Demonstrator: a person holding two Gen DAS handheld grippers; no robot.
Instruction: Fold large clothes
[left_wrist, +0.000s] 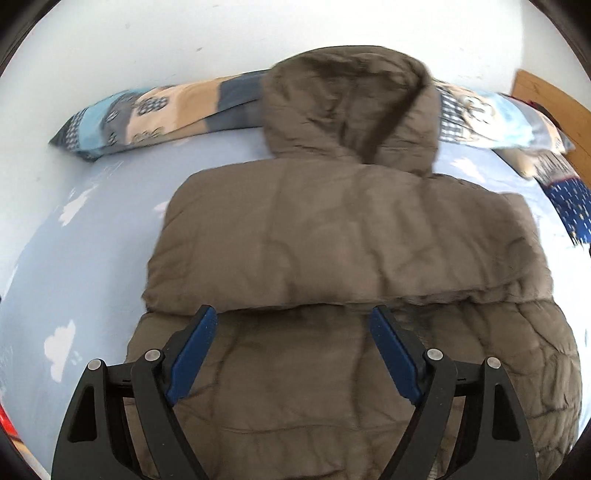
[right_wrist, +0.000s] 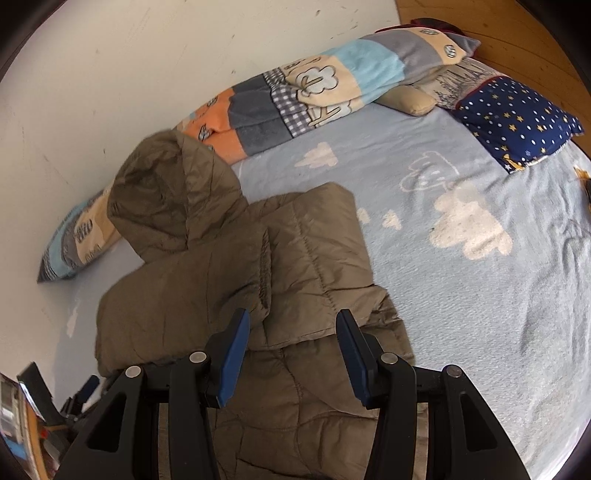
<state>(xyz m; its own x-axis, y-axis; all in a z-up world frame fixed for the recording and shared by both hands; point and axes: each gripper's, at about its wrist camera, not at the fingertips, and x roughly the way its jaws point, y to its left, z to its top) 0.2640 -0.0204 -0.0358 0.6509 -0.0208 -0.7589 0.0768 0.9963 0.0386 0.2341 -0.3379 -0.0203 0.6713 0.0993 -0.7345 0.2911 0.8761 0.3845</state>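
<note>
1. Pale blue bed sheet (right_wrist: 461, 295) w/ white cloud prints fills most of both views; white wall (left_wrist: 147, 44) across the top, patchwork pillow (right_wrist: 332, 88) along it, navy star pillow (right_wrist: 517, 122) at upper right of the right wrist view.
2. Brown puffer jacket (left_wrist: 332, 236) lies on the bed, centre of the left view and lower centre-left of the right view. Hood (left_wrist: 347, 107) points toward the wall and rests against the patchwork pillow. Both sleeves look already folded in across the body, forming a band w/ a straight lower edge.
3. Left tongs (left_wrist: 291, 325): spread wide, nothing between them, tips right at that band's lower edge. Can't tell if they touch the fabric.
4. Right tongs (right_wrist: 293, 325): also spread, holding nothing, over the folded sleeve near the jacket's right-hand edge.
5. Handling, my guess: light for its bulk, soft, puffy; springs back, so folds won't stay w/o pressing. Shell looks smooth, prob. slippery, so a shallow pinch may slide off.
6. Where to grip: hem corners at the bottom of frame, one per side, biting deep over a quilted seam; or the shoulders beside the hood. Then bring hem and hood end together.
7. Risk: folded sleeves may slip out during the lift.
</note>
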